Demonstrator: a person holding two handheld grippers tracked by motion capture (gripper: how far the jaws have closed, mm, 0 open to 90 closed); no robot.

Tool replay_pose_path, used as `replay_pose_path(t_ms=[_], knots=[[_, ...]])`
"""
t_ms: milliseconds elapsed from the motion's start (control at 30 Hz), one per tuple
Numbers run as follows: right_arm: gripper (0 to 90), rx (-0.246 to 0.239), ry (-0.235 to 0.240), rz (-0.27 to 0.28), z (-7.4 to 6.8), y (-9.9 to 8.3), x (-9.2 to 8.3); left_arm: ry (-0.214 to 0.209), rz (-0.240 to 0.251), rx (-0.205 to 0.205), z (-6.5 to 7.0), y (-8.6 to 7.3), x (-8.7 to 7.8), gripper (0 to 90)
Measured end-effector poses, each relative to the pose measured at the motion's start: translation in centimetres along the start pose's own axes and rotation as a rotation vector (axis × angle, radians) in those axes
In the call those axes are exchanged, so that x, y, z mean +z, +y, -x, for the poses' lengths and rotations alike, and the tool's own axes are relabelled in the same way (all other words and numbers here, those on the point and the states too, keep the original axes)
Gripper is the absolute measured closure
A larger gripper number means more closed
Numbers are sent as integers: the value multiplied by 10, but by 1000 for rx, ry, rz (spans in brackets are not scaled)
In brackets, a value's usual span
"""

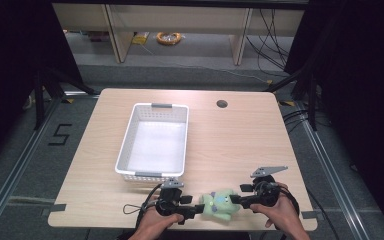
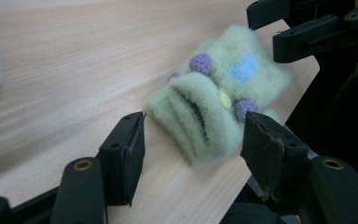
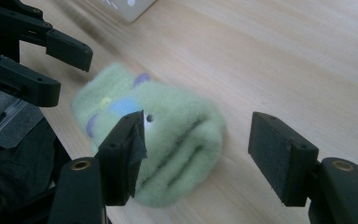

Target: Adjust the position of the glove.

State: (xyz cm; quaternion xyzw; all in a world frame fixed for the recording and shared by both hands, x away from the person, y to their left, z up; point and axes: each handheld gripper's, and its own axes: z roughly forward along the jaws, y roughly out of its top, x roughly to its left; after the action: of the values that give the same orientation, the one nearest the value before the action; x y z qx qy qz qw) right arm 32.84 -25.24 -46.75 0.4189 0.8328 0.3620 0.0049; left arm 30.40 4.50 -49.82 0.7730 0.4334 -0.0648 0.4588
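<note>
A fuzzy pale-green folded sock (image 1: 220,204) with purple dots and a blue patch lies on the wooden table (image 1: 235,145) near its front edge. My left gripper (image 1: 196,210) is just left of it and my right gripper (image 1: 236,200) just right of it, both pointing inward. In the left gripper view the sock (image 2: 214,93) lies ahead of the open left gripper (image 2: 196,119), its pads clear of the fabric. In the right gripper view the sock (image 3: 168,135) lies partly between the jaws of the open right gripper (image 3: 199,119), untouched.
A white perforated basket (image 1: 130,135) stands behind the grippers, left of the table's middle. A round cable hole (image 1: 222,104) is at the back right. The sock lies close to the table's front edge. Shelving and cables are on the floor beyond.
</note>
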Motion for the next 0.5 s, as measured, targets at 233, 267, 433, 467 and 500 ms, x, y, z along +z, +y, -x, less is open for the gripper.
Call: replay_pose_path(t_ms=[233, 267, 433, 467, 500], knots=[[391, 32, 22, -29, 5, -3, 11, 8, -26, -24, 3, 1, 14, 387], [394, 32, 13, -29, 5, -4, 12, 13, -36, -24, 3, 1, 18, 391], [398, 42, 41, -49, 6, -7, 18, 24, -54, -22, 2, 0, 23, 411], [398, 45, 28, -56, 5, -7, 18, 25, -57, -17, 2, 0, 24, 419], [399, 45, 30, -54, 6, -8, 19, 24, -60, -14, 3, 0, 25, 424]])
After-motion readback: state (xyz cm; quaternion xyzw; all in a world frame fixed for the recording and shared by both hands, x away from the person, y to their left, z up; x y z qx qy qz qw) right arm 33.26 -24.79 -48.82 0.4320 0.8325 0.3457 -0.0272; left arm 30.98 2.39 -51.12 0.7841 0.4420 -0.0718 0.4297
